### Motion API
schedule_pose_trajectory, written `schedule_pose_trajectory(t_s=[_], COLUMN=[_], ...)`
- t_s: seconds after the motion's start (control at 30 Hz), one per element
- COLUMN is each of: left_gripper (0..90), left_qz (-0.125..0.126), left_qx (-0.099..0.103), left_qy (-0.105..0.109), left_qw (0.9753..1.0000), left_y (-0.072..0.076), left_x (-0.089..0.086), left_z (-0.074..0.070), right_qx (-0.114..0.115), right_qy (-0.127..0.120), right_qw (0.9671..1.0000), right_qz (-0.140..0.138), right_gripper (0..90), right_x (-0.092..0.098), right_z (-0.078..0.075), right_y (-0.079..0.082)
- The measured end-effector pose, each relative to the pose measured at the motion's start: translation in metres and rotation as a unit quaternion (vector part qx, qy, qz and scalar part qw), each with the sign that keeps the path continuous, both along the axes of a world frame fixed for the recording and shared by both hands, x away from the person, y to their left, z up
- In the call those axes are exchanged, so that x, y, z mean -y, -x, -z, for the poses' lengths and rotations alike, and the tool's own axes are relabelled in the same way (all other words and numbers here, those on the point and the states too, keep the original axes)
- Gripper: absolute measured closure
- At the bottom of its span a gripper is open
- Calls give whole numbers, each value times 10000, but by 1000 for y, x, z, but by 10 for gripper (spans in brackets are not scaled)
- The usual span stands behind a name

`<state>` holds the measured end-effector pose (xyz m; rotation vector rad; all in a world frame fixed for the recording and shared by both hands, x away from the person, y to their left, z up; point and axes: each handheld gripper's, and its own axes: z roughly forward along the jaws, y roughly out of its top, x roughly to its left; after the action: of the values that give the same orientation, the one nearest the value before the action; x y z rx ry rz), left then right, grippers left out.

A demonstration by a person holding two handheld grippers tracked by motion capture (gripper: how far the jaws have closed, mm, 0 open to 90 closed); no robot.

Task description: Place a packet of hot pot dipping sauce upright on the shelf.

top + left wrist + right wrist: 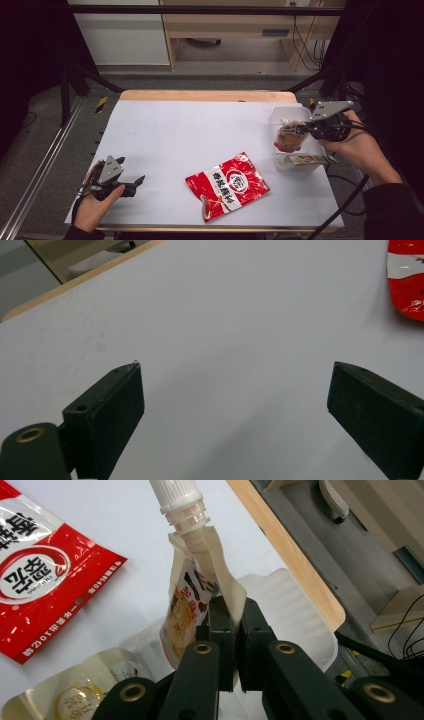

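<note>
Nearest, at lower left of the high view, the left gripper point(135, 184) rests on the white table point(175, 130), jaws spread and empty. Mid-frame lies a red packet point(227, 186). At right, the right gripper point(306, 129) pinches the spouted pouch point(290, 136) by one side edge over the clear containers point(295, 164). That thin pinch could slip, letting it swing or drop. In the right gripper view its long axis runs up the frame, cap point(176, 496) pointing to the top.
</note>
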<state>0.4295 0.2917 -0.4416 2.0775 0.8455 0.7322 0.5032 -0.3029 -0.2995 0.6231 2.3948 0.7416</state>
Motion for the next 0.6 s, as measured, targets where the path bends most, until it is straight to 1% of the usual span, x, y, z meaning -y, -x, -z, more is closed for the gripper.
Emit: schedule_pose_trajectory(t_s=[0.2,0.53,0.6], left_gripper=[79,79,79], left_qz=[-2,18,44], left_qx=[10,-23,-35], left_qy=[-19,-17,-44], left_qw=[10000,10000,10000], left_y=[0,0,0], left_x=[2,1,2], left_z=[0,1,1], right_qx=[-99,-297,-349], right_qy=[64,-8,22], right_qw=[9999,9995,9994], right_qz=[-30,82,84], right_gripper=[875,873,873], right_x=[0,7,7], right_z=[9,24,28], right_y=[-4,-3,-4])
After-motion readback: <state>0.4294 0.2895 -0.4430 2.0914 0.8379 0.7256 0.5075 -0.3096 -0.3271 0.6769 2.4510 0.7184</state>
